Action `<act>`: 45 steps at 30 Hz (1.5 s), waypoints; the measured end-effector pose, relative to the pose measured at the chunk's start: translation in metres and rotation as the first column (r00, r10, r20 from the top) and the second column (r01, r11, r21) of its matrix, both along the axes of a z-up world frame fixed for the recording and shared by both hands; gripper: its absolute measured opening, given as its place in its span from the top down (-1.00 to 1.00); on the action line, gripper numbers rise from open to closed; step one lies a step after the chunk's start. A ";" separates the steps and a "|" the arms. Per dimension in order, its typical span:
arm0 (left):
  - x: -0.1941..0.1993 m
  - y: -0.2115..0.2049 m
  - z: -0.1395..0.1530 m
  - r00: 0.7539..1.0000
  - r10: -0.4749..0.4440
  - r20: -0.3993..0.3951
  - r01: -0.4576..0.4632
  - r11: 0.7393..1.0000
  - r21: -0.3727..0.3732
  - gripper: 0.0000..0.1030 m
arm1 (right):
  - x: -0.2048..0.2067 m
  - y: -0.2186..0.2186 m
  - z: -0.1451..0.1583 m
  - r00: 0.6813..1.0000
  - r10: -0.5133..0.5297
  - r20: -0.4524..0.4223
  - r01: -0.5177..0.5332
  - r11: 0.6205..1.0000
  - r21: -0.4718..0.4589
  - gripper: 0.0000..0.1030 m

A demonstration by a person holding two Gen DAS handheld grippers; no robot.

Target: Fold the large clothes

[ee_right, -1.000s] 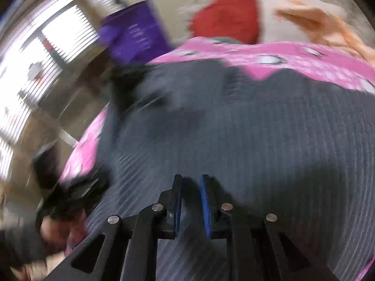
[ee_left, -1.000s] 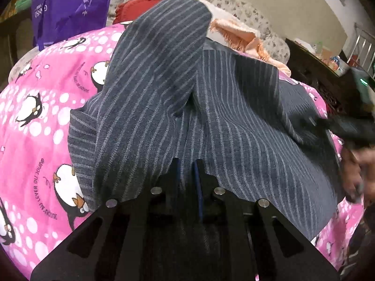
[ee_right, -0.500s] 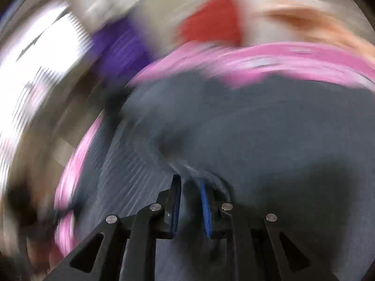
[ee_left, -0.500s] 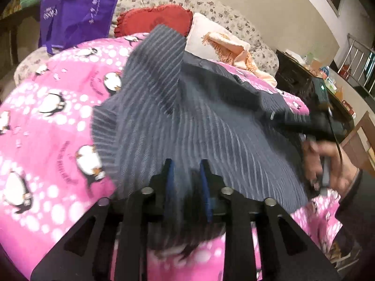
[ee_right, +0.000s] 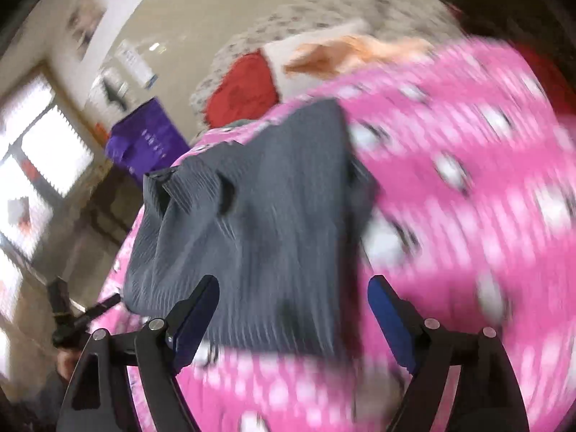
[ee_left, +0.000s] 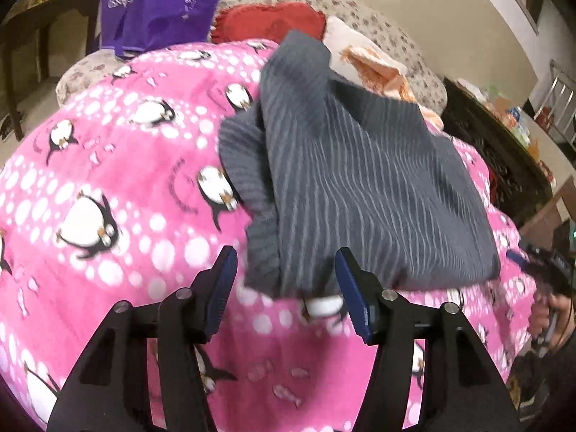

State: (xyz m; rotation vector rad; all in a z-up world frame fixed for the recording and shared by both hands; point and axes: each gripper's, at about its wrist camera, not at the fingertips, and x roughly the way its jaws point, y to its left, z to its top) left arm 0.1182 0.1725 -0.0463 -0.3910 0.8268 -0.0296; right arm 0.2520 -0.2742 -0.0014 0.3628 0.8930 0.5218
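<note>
both grippers, left gripper [ee_left: 286,284] and right gripper [ee_right: 291,309], are gaping wide and gripping nothing. grey striped garment [ee_left: 360,180] is lying folded on the pink penguin blanket [ee_left: 126,180]; next move is probably regrasping an edge for another fold.

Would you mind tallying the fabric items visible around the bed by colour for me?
Grey: 1, the striped garment
Pink: 1, the penguin blanket
Purple: 1, the bag
Red: 1, the cushion
Orange: 1, the fringed cloth
Total: 5
</note>
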 end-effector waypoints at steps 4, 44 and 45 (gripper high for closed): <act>0.005 -0.008 -0.017 0.998 -0.037 -0.052 0.033 0.997 -0.075 -0.35 | -0.034 -0.027 -0.047 0.983 -0.099 -0.156 0.125 0.979 0.162 -0.60; -0.118 -0.006 -0.018 0.981 -0.117 -0.153 0.059 0.939 -0.338 0.09 | -0.153 -0.056 -0.055 0.952 -0.018 -0.305 0.120 0.940 0.320 0.47; -0.119 -0.002 -0.018 0.983 -0.109 -0.144 0.051 0.933 -0.355 0.09 | -0.156 -0.061 -0.048 0.958 -0.047 -0.284 0.135 0.945 0.297 0.47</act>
